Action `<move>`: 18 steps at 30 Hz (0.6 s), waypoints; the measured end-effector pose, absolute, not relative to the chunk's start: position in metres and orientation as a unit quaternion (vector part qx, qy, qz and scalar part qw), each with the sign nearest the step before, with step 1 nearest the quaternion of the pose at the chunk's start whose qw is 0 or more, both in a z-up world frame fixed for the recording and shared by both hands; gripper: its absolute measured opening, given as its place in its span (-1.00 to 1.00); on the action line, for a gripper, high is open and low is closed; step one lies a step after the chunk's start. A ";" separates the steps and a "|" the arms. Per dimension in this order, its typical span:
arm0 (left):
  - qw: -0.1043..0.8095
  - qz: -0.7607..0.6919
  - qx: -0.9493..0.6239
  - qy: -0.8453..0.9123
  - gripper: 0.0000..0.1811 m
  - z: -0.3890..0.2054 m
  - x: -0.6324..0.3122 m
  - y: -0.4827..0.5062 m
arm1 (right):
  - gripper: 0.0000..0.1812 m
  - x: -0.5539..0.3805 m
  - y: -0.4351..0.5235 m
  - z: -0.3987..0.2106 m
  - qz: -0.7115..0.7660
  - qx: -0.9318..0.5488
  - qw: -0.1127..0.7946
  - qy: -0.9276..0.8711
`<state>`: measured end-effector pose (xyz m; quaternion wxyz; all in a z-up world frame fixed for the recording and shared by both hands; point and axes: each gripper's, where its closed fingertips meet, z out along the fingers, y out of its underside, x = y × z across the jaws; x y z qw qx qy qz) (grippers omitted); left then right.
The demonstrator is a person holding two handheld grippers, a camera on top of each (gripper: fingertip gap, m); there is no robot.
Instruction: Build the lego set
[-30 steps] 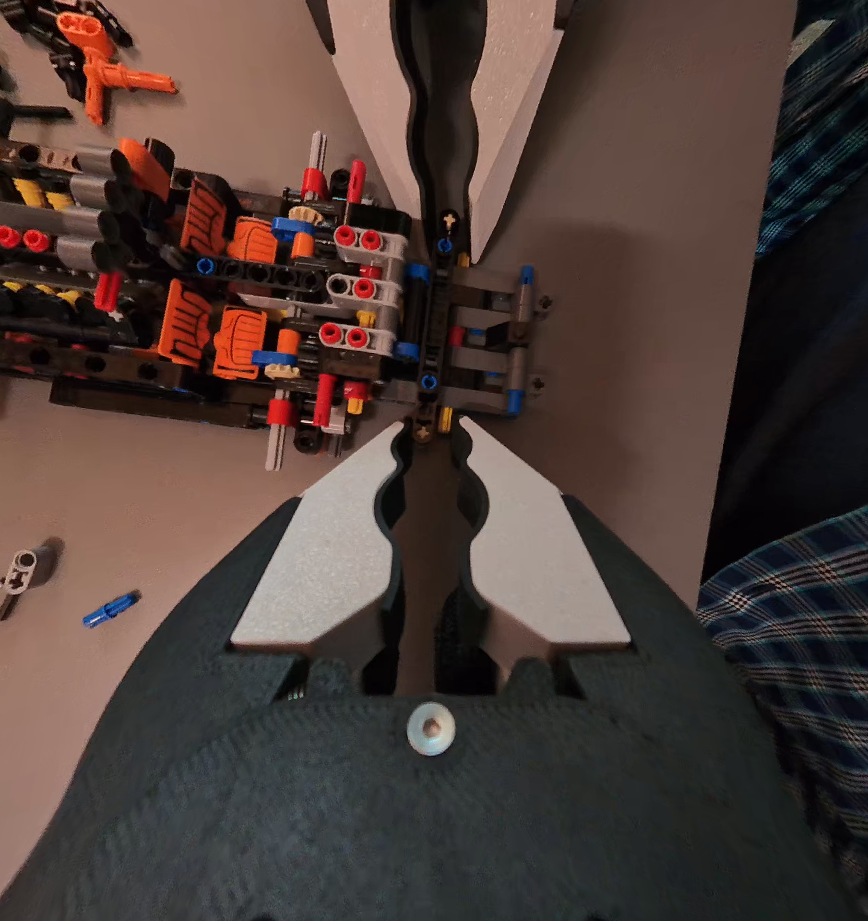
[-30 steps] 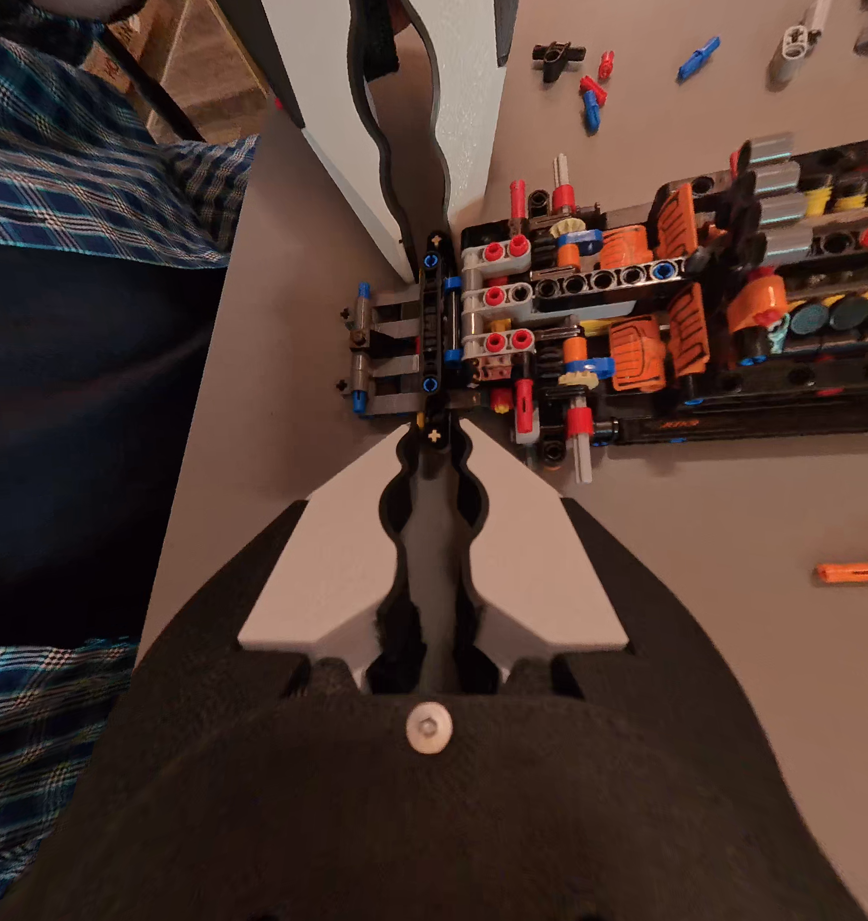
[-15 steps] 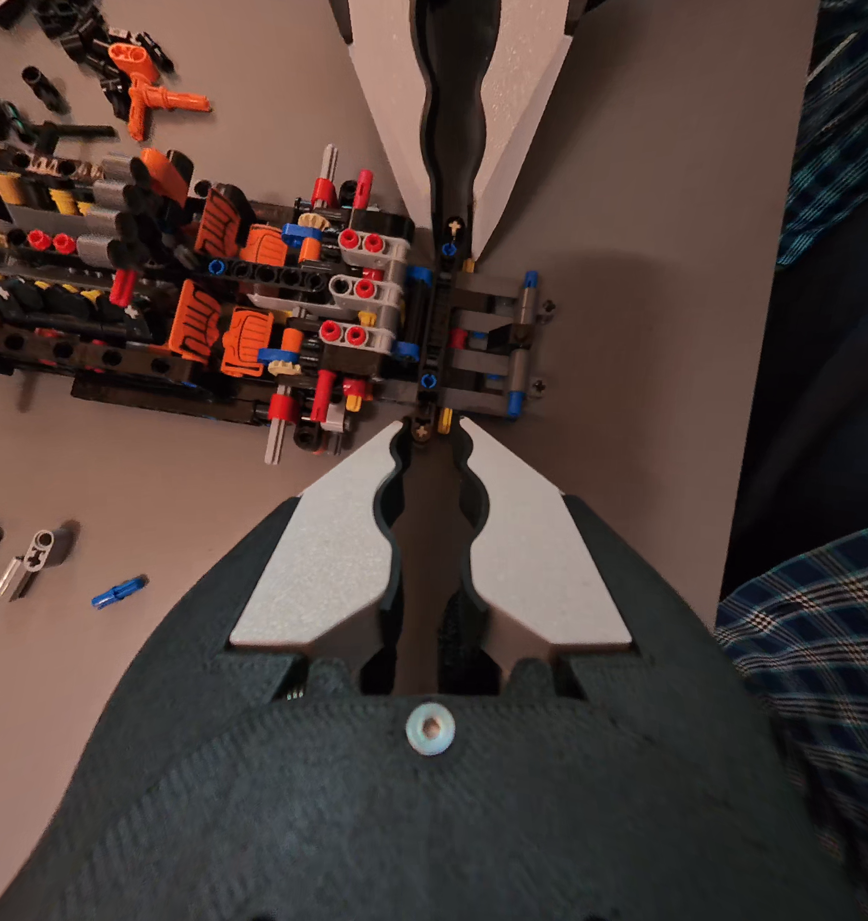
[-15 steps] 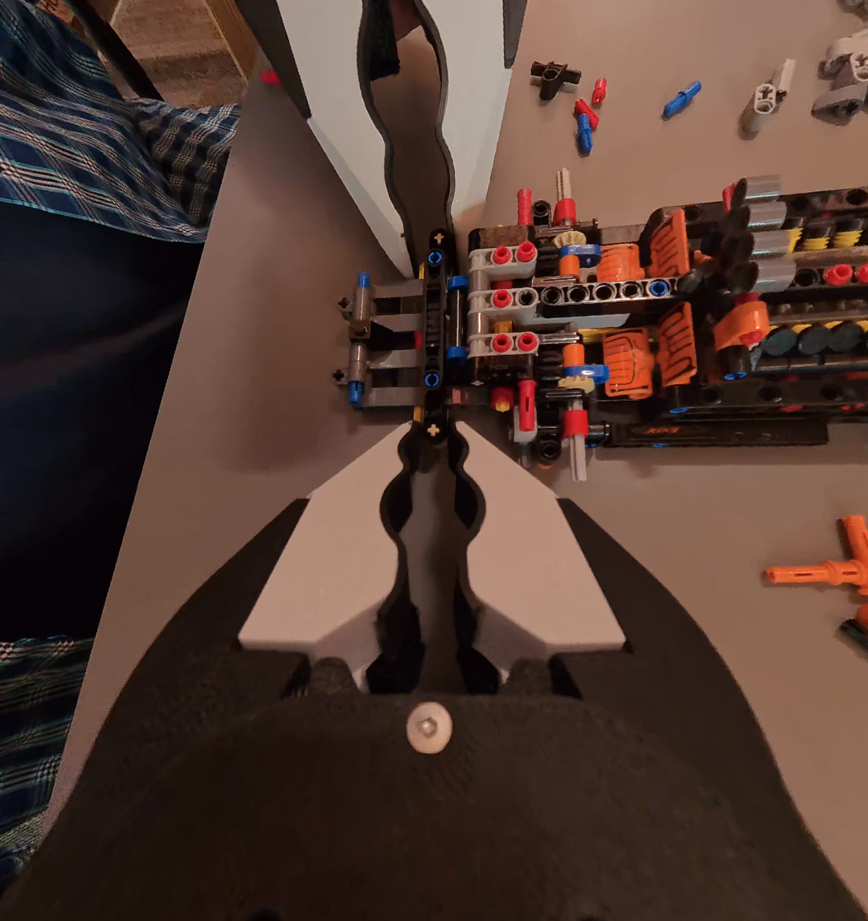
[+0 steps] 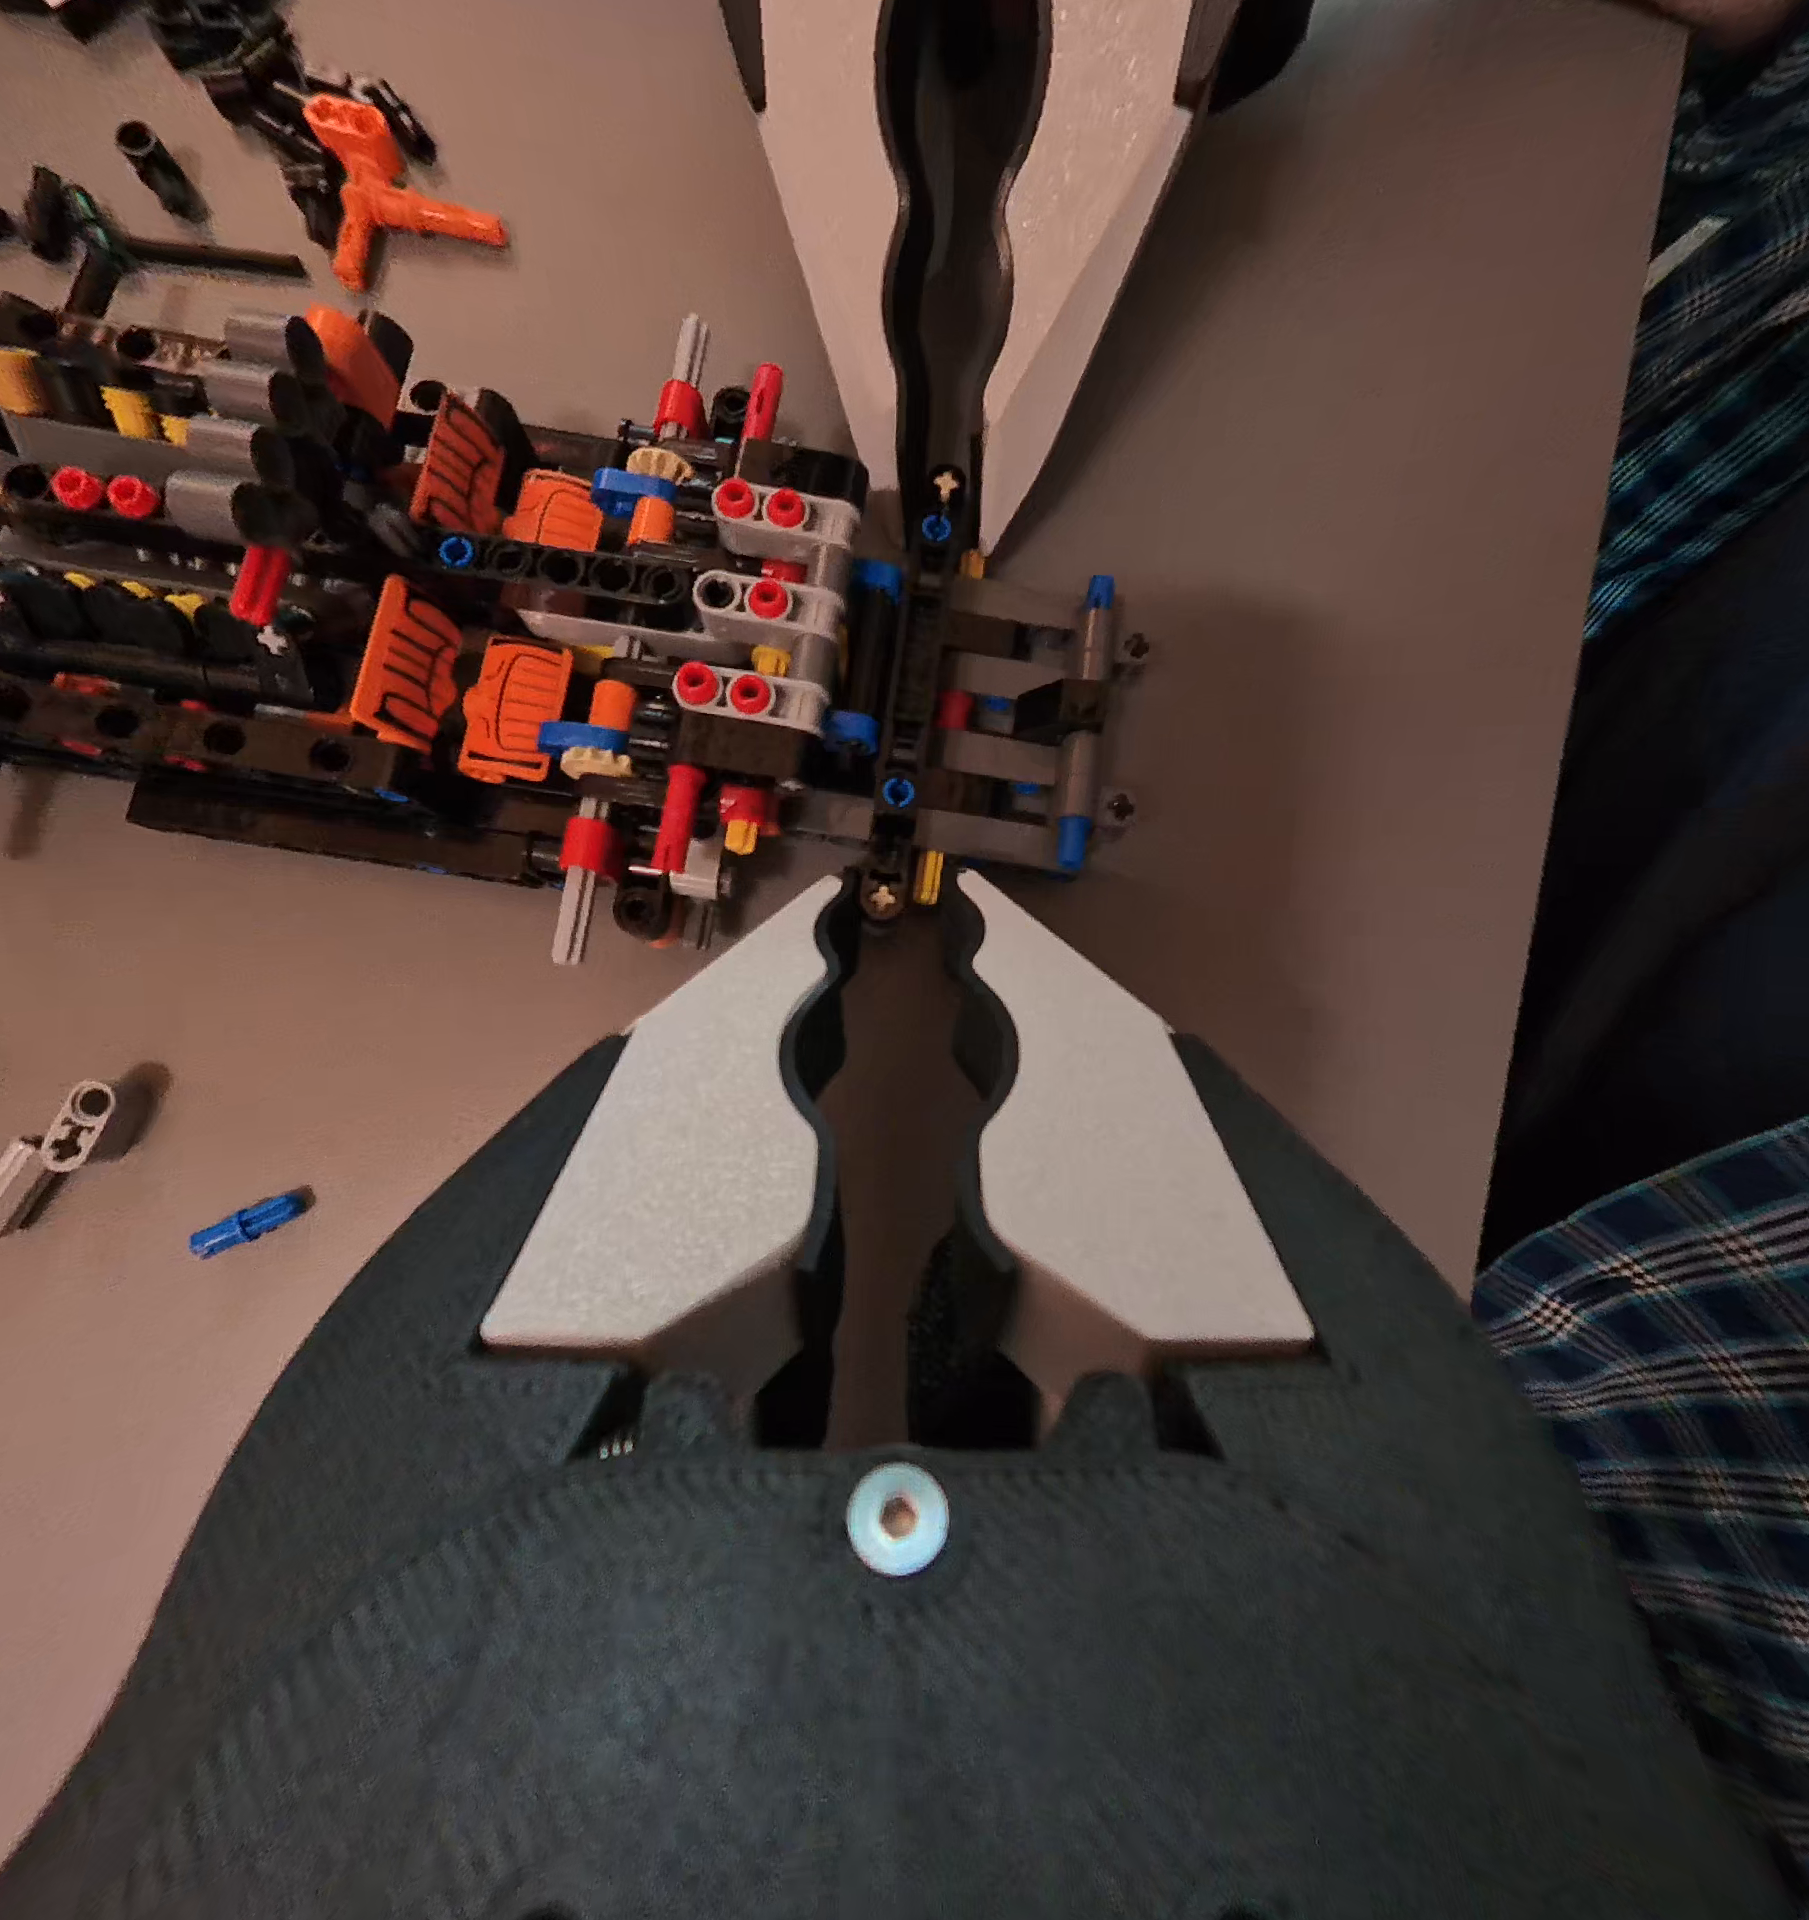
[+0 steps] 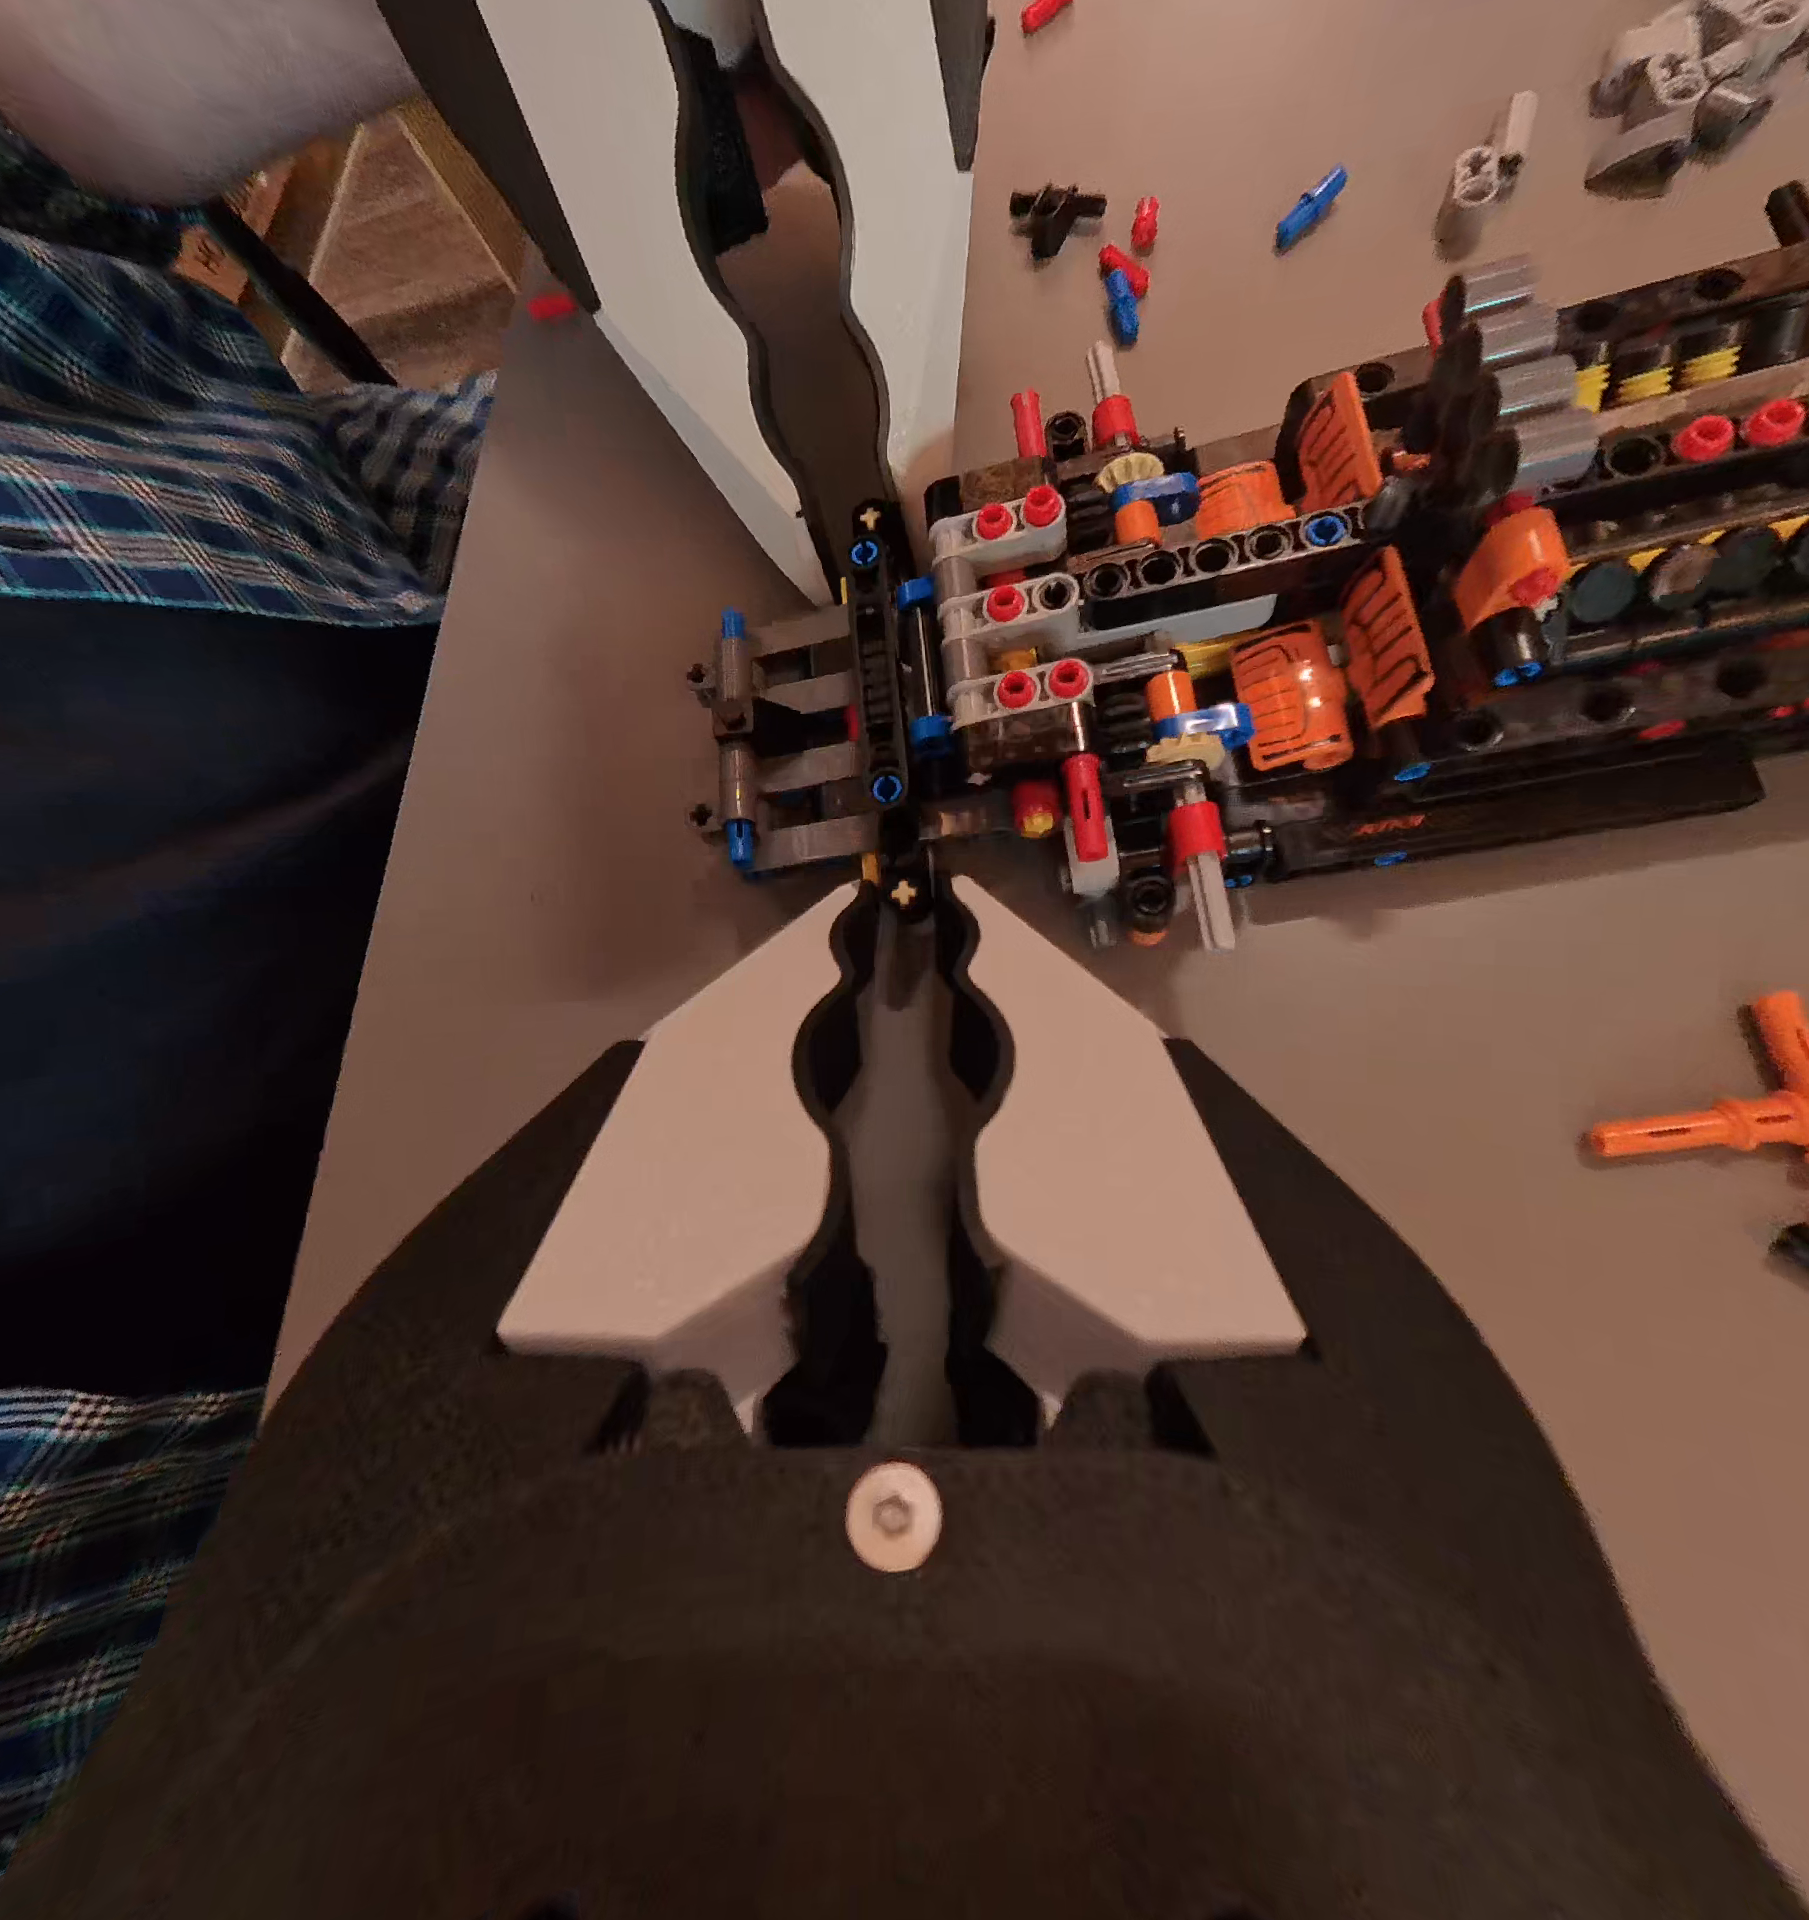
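We look down steeply from both wrist cameras, close to the table (image 5: pixel 1295 416), each facing along its own fingers toward the other from opposite sides. In the left wrist view the lego build (image 5: pixel 588 644) runs off left with the right gripper (image 5: pixel 944 488) at the far side; in the right wrist view the lego build (image 6: pixel 1243 644) runs right with the left gripper (image 6: pixel 858 520) far. We share the build's black cross beam (image 5: pixel 915 665), near the table edge.

Left gripper (image 5: pixel 895 904), right gripper (image 6: pixel 905 899) — tips opposed, jaws nearly closed.
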<state>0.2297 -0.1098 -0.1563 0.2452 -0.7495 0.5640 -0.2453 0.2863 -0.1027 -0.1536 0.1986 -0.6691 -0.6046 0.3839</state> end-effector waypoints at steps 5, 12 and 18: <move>0.256 -0.297 -0.752 0.529 -0.85 -0.142 0.231 -0.104 | -0.91 0.286 -0.096 -0.136 0.424 -0.667 0.218 -0.572; 0.277 -0.375 -0.747 0.474 -0.84 -0.112 0.234 -0.095 | -0.93 0.288 -0.084 -0.106 0.500 -0.660 0.245 -0.505; 0.294 -0.432 -0.734 0.434 -0.85 -0.087 0.241 -0.088 | -0.95 0.294 -0.071 -0.083 0.554 -0.650 0.268 -0.446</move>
